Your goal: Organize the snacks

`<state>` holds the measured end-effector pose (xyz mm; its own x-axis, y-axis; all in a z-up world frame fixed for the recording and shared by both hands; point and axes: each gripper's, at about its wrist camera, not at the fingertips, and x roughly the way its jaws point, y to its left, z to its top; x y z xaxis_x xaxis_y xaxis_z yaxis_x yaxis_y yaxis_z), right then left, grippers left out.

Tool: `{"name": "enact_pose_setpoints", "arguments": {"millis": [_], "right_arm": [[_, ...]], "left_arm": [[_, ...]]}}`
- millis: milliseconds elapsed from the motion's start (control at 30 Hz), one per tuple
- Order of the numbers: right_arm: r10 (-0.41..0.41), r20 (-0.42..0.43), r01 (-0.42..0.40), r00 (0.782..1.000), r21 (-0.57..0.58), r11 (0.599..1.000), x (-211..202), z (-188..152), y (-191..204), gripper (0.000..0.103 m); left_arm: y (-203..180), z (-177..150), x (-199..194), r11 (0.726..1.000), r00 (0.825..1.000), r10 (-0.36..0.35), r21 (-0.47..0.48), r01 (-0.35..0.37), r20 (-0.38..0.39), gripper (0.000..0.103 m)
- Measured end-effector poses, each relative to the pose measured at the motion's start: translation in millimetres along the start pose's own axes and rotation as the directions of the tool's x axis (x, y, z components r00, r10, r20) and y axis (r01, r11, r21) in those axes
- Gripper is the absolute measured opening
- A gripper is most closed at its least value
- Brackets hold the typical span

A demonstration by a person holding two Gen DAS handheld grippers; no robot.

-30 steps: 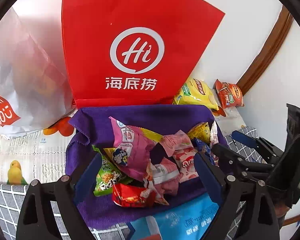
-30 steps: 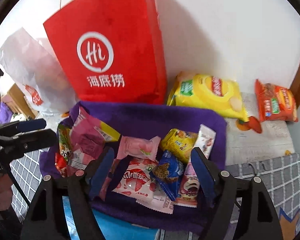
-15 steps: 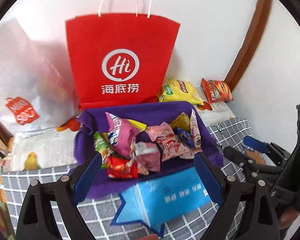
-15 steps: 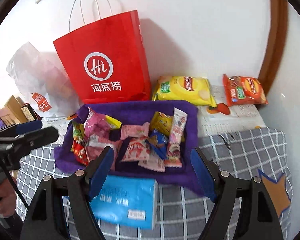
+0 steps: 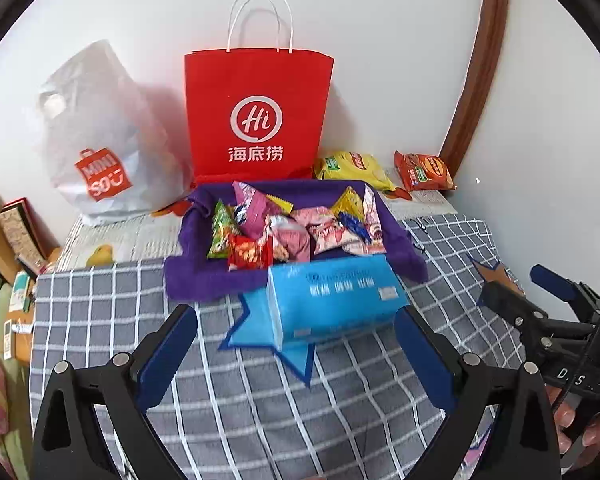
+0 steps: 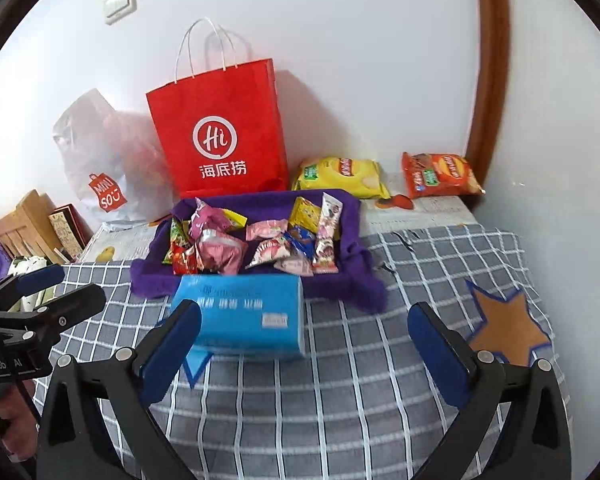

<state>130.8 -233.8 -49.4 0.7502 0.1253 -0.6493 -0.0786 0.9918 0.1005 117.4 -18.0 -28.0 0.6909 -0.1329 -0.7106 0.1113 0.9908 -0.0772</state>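
Several small snack packets (image 5: 296,228) lie in a heap on a purple cloth (image 5: 204,280), also in the right wrist view (image 6: 256,240) (image 6: 352,288). A blue tissue pack (image 5: 332,304) (image 6: 240,316) lies in front of the cloth. A yellow chip bag (image 5: 352,166) (image 6: 340,174) and an orange chip bag (image 5: 422,170) (image 6: 440,174) lie by the wall. My left gripper (image 5: 296,364) is open and empty, well back from the cloth. My right gripper (image 6: 304,352) is open and empty, also back over the checked cover.
A red paper bag (image 5: 256,116) stands against the wall behind the cloth, a white plastic bag (image 5: 100,140) to its left. The grey checked cover (image 5: 260,408) has star patches (image 6: 504,328). Boxes and clutter (image 5: 12,240) sit at the left edge.
Both grippers have pulled back and up from the snack pile. The cloth and packets now look smaller and farther, and the blue tissue pack and checked cover have come into view.
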Motion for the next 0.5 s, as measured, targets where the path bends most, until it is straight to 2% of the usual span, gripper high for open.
{"name": "enact_pose_setpoints", "arguments": {"millis": [300,500], "right_arm": [[-0.04,0.054,0.041,0.998,-0.008,0.999,-52,-43,-3,0.102],[-0.074,0.084,0.077,0.994,-0.035,0.996,-73,-56,1,0.102]], "left_arm": [[-11,-45,-44,0.999,0.997,0.039,-0.012,-0.039,0.062,0.1],[-13,-62,-65,0.998,0.994,0.064,-0.004,-0.064,0.093,0.1]]}}
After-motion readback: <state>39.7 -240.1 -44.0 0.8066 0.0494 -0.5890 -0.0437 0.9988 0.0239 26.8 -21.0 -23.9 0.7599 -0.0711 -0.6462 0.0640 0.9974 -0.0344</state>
